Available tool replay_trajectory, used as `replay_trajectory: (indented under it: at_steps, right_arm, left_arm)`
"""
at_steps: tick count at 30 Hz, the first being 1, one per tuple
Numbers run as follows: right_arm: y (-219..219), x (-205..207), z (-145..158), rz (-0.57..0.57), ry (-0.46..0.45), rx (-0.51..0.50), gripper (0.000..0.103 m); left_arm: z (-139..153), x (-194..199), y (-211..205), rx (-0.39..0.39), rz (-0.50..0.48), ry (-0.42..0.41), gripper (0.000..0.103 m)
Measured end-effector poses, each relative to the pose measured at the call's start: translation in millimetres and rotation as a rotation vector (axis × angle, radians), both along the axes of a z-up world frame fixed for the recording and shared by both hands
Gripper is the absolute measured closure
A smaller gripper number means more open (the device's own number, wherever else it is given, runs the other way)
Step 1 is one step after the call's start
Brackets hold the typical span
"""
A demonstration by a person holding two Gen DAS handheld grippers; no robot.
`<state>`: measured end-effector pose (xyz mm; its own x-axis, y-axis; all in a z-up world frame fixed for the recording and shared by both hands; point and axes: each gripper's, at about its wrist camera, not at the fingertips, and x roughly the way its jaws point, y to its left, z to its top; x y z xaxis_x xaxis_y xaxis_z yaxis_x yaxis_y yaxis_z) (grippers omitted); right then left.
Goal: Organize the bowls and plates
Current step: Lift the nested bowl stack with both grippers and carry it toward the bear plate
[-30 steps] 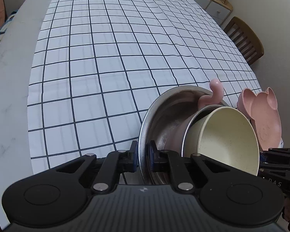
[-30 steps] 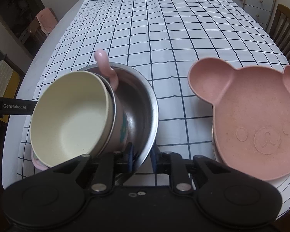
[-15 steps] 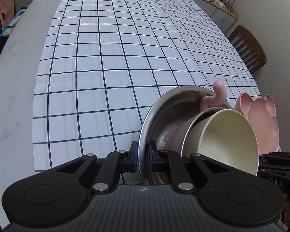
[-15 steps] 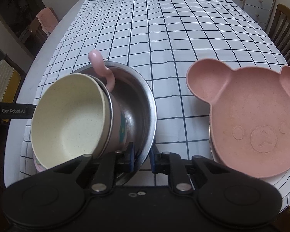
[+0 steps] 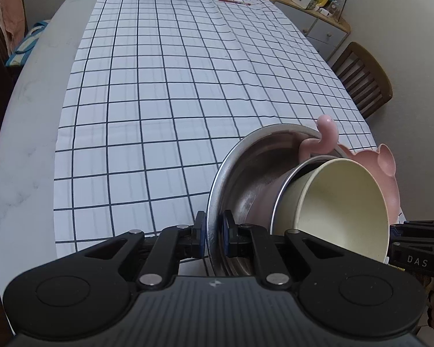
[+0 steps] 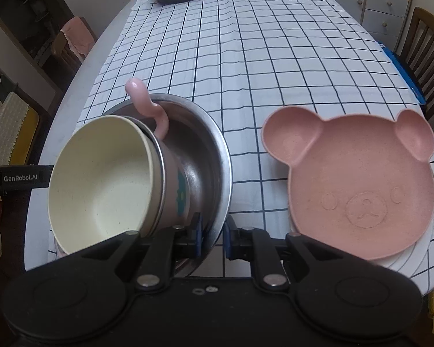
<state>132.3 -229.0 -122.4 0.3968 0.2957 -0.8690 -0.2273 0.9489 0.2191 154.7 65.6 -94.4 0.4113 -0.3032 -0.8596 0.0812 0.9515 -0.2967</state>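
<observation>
Both jaws pinched on the steel bowl [image 6: 205,156] rim, left gripper [image 5: 212,234] and right gripper [image 6: 212,235] on opposite sides. Nested cream bowl [image 6: 101,179] leaning, so best kept level, lowered slowly onto counter [image 5: 23,156] beside bear plate [image 6: 358,179].

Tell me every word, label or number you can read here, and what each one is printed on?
"GenRobot.AI": white print on the black left gripper, seen at the edge of the right wrist view.
"DAS": pale print on the black right gripper, seen at the edge of the left wrist view; more letters may be cut off.
The small boxes on the wooden sideboard carry print too small and blurred to read.
</observation>
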Motion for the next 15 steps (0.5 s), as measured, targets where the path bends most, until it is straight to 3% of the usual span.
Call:
replay_trajectory:
  at_steps: [15]
  right_arm:
    - [-75.8,-6.6,29.6,-0.036,-0.028,0.043,0.09]
  left_arm:
    - [37.0,9.4,-81.3,0.011,-0.05,-0.035,0.093]
